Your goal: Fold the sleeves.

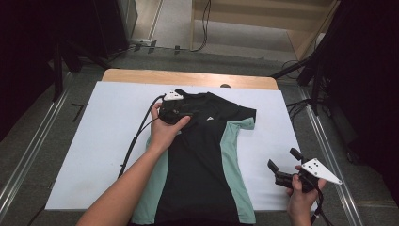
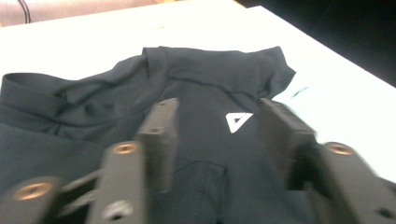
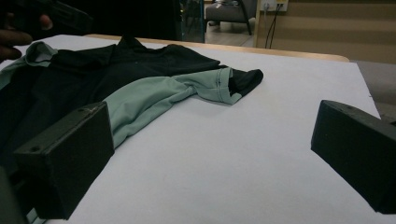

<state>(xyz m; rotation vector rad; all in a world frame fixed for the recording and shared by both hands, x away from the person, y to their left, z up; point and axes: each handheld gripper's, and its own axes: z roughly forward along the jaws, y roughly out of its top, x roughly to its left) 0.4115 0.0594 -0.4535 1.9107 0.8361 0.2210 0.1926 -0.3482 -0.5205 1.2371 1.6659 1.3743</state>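
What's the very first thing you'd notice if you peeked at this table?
A black sports shirt with mint-green side panels lies flat in the middle of the white table cover. The left gripper hovers open over its collar, beside a small white triangle logo. The right gripper waits open at the table's right edge.

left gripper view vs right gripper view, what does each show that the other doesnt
Left gripper view alone: a white triangle logo on the shirt's black chest, between the left gripper's open jaws, and the collar close up.
Right gripper view alone: the green side panel, the sleeve with its black cuff, and the right gripper, open over bare white table cover.
Both: the black shirt on that white cover.
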